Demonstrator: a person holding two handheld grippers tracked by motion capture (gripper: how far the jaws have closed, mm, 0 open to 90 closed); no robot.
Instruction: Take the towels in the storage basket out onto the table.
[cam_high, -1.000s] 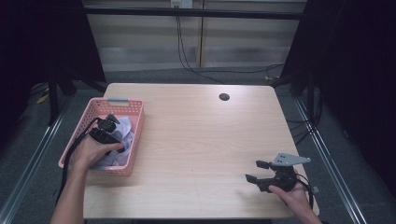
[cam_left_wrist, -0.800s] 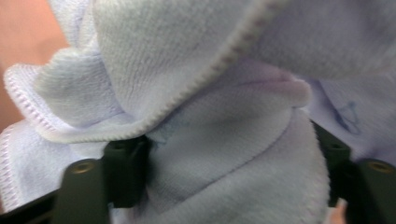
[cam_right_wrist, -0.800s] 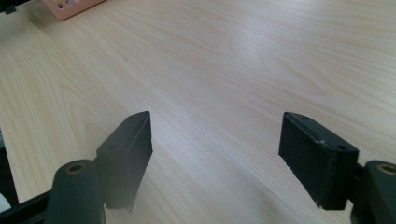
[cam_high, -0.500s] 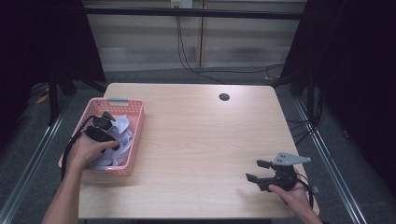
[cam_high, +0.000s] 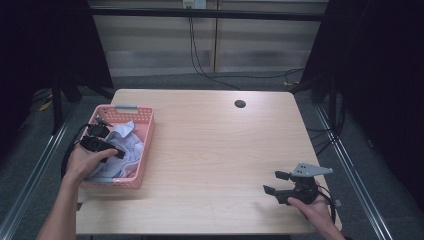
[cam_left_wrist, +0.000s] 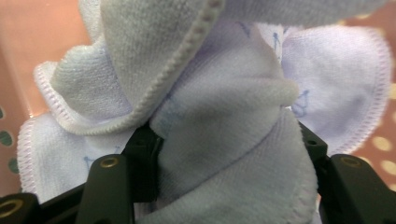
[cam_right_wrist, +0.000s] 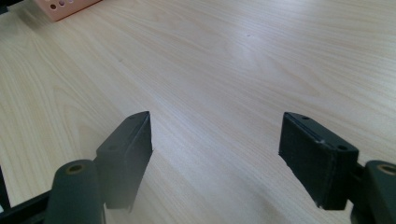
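Note:
A pink plastic basket (cam_high: 143, 111) stands at the table's left edge with a crumpled white cloth (cam_high: 128, 146) inside. My left gripper (cam_high: 118, 154) reaches into the basket from its left side. Its jaws have just been closing, and a thick fold of the cloth (cam_left_wrist: 224, 116) is pinched between them, bulging over the pads. Stitched hems and faint blue print show on the cloth. My right gripper (cam_high: 273, 183) rests near the table's front right corner, held by a hand. In the right gripper view, the right gripper (cam_right_wrist: 217, 149) has its jaws wide apart over bare wood.
The light wooden table (cam_high: 215, 150) has a round cable hole (cam_high: 240, 104) at the back. A corner of the basket (cam_right_wrist: 65, 7) appears far off in the right gripper view. Black cables trail from both grippers. Dark floor and metal rails flank the table.
The left gripper's jaws closed on the cloth in the basket, and the left hand drew back a little toward the basket's left side and rose slightly. The right gripper stayed put.

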